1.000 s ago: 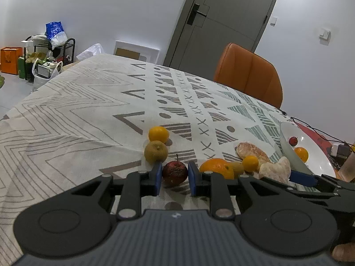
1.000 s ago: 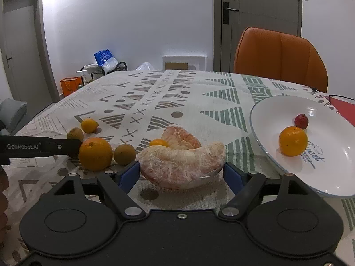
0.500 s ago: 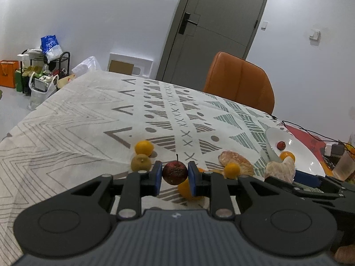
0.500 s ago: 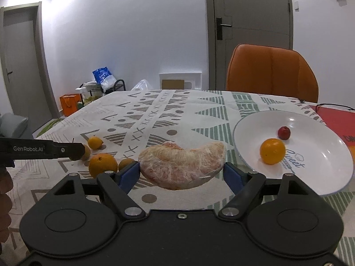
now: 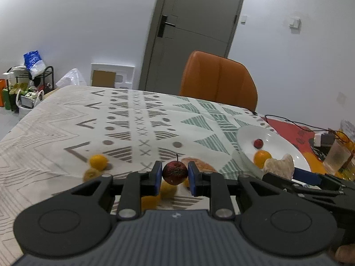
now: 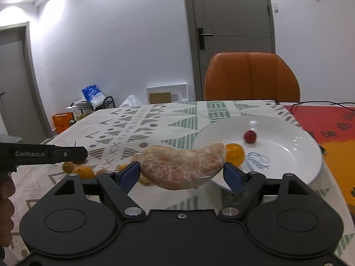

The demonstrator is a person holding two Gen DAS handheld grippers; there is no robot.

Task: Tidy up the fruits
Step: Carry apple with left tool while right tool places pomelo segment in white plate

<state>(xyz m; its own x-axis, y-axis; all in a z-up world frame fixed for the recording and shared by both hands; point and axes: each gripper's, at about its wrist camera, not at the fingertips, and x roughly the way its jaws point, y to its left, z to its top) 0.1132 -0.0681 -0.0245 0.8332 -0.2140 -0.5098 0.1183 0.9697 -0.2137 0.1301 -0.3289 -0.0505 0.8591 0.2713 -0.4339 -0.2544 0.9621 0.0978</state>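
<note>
Plainly, you have fruit in both tongs. Your left gripper (image 5: 175,175) is pinching a small dark-red apple (image 5: 174,173) across its middle, stem up, lifted clear of the patterned tablecloth (image 5: 124,130). Your right gripper (image 6: 180,174) stands wide and is clamped on the two ends of a peeled pomelo segment (image 6: 180,166), which hangs just short of the near rim of the white plate (image 6: 288,155).

I judge the apple light, firm and smooth-skinned: the pads sit at its widest girth, which is the right place, since a grip higher or lower would let it squirt out. The pomelo piece looks soft and membrane-thin, likely to tear or bruise under a hard squeeze; holding it end to end leaves the belly unsupported, so set it down gently rather than drop it.

From the left wrist, the plate lies at about three o'clock, carrying a small red fruit (image 5: 258,143) and an orange (image 5: 261,157), and you see the pomelo piece side-on. That view also shows the loose citrus under the fingers around seven o'clock and a second peeled piece (image 5: 203,166) just behind the apple. The right wrist gives you the open plate floor at two o'clock, and your left gripper arm at nine o'clock; its apple is hidden there.
</note>
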